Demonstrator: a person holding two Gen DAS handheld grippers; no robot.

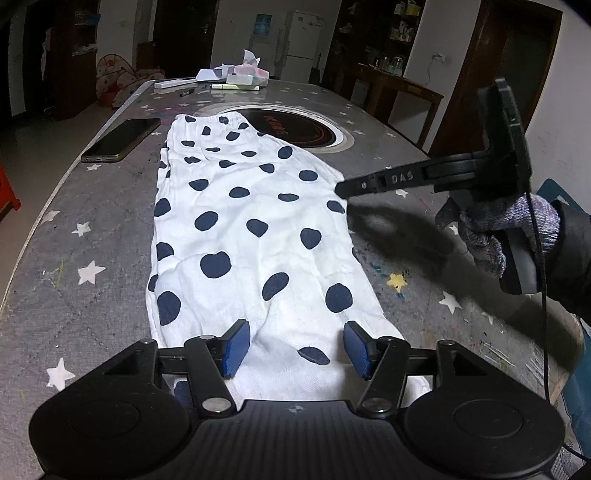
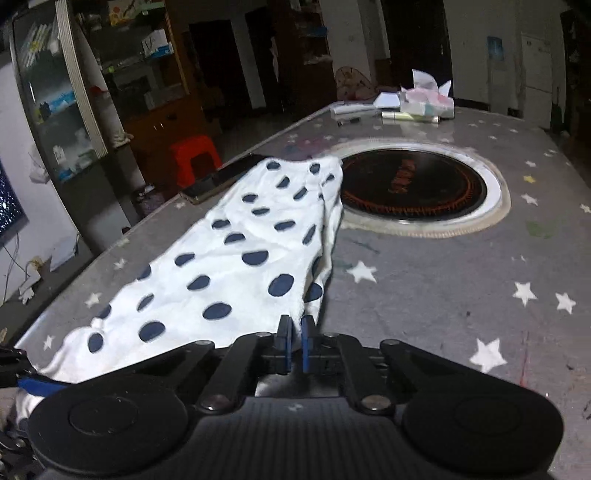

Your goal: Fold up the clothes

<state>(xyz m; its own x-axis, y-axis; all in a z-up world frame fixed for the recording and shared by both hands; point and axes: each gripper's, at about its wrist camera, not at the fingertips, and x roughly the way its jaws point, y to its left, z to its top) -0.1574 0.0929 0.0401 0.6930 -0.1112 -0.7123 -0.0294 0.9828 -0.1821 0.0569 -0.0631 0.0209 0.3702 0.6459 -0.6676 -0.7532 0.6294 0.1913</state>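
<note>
Pinching the near right edge of the white garment with navy polka dots (image 2: pixel 236 258), the right claw (image 2: pixel 295 345) lifts it slightly. Wide open, the left claw (image 1: pixel 295 349) hovers empty over its near end. That garment lies lengthwise on the grey star-patterned tabletop (image 2: pixel 443 295), its far end overlapping the round black inset cooktop (image 2: pixel 413 184), a dark smartphone (image 1: pixel 122 139) lying left.

A home: fridge (image 1: pixel 303 38), water dispenser (image 1: pixel 263 27), dining table (image 1: pixel 388 155) with inset hob (image 1: pixel 295 129)
</note>
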